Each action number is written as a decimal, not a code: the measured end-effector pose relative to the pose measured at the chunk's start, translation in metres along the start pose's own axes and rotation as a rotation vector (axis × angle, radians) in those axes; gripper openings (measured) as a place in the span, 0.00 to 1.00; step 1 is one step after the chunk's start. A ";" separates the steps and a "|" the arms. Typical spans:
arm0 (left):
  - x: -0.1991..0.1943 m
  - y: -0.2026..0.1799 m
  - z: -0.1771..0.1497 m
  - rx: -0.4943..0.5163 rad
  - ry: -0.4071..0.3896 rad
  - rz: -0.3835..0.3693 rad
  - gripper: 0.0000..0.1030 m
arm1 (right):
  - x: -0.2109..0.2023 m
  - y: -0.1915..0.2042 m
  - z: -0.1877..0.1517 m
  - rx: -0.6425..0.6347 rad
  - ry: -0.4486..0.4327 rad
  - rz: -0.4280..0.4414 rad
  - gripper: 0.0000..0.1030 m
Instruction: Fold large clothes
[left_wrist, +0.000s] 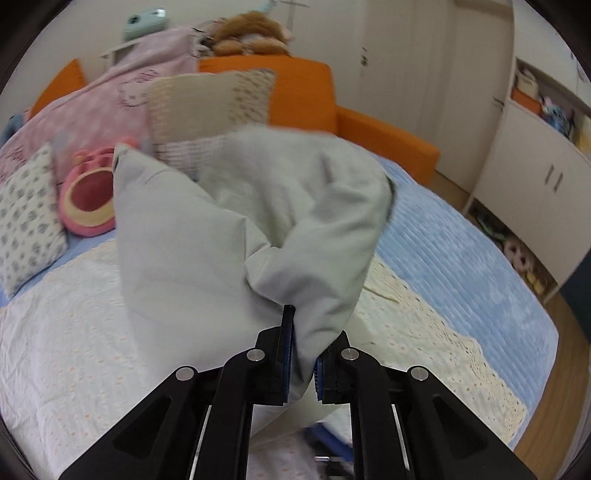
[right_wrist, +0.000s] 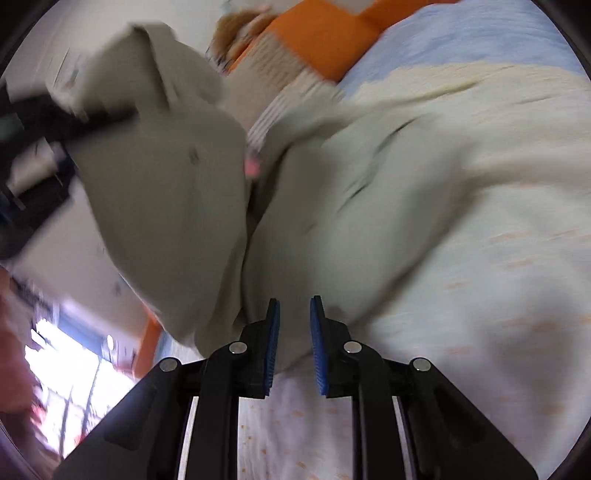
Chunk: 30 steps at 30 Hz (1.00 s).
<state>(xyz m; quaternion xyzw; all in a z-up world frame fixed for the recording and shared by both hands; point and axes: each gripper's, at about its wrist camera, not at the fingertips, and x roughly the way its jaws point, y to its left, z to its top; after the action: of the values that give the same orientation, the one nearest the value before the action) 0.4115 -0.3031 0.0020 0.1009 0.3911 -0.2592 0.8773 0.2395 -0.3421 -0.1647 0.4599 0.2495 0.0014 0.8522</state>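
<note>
Left gripper (left_wrist: 301, 354) is clamped on a bunched fold of the pale grey-green garment (left_wrist: 236, 229), which hangs creased above the white eyelet bedspread (left_wrist: 66, 332). Right gripper (right_wrist: 294, 343) stands slightly parted, pads off the cloth.

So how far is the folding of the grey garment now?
Nothing looks folded yet. In hand: the left tool is shut on the grey garment, which hangs bunched above the white bedspread. The right tool holds nothing, its pads apart. Left: spreading it flat and making every fold.
</note>
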 end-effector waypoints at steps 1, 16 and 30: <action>0.012 -0.011 -0.002 0.023 0.017 0.011 0.13 | -0.020 -0.012 0.008 0.025 -0.027 0.001 0.18; 0.129 -0.070 -0.082 0.231 0.127 0.187 0.18 | -0.085 -0.002 0.111 -0.203 -0.095 -0.147 0.62; 0.117 -0.059 -0.099 0.177 -0.018 0.099 0.25 | 0.183 0.143 0.248 -0.435 0.512 -0.139 0.93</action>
<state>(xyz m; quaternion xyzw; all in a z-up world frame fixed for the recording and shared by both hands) 0.3827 -0.3591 -0.1495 0.1947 0.3532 -0.2497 0.8803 0.5379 -0.4109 -0.0176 0.2338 0.4800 0.1117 0.8382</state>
